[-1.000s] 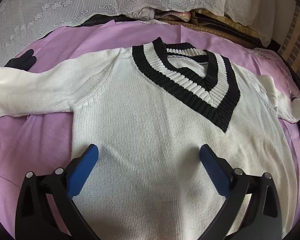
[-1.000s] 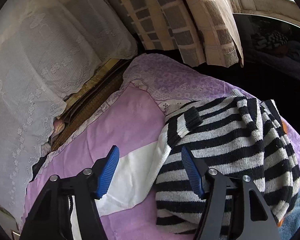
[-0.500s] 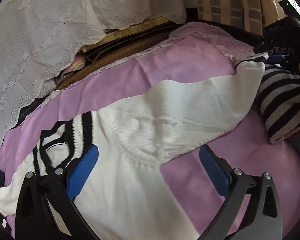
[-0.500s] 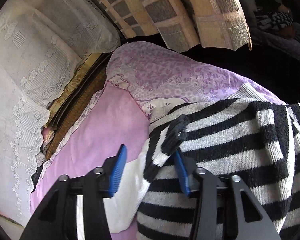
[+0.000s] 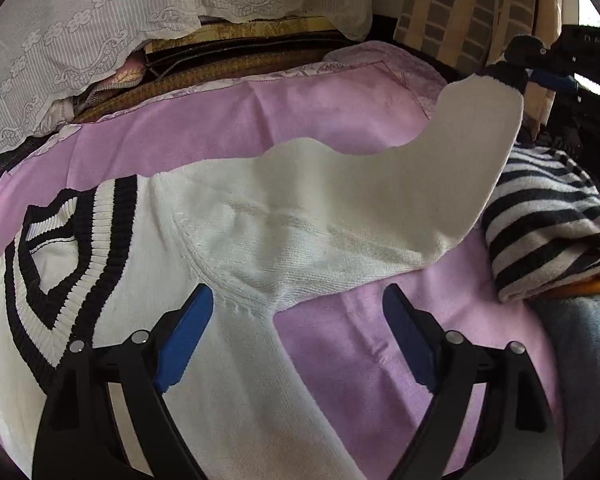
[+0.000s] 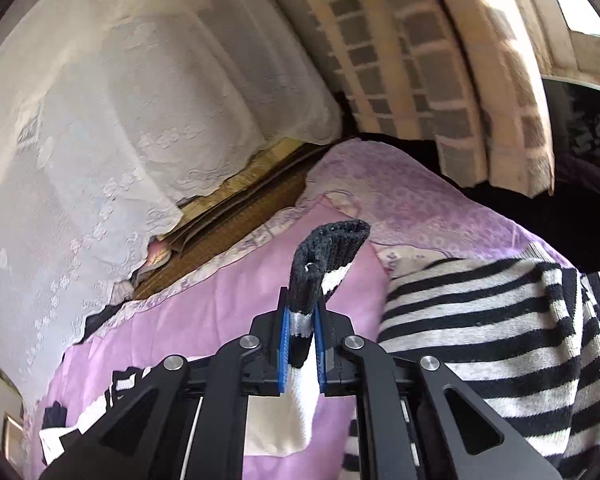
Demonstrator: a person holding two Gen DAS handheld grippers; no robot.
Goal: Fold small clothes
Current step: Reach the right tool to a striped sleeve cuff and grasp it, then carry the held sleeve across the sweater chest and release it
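White sweater [image 5: 236, 248] lies flat on the pink sheet [image 5: 380, 340], not yet folded. Right gripper [image 6: 300, 344] pinches the sleeve cuff [image 6: 324, 256] and holds it up; left gripper [image 5: 296, 340] is closing with nothing between its jaws. All folds remain.

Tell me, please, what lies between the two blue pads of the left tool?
In the left wrist view, the left tool hovers open, its jaws closing, over the white sweater at its armpit and bare purple sheet; nothing is gripped.
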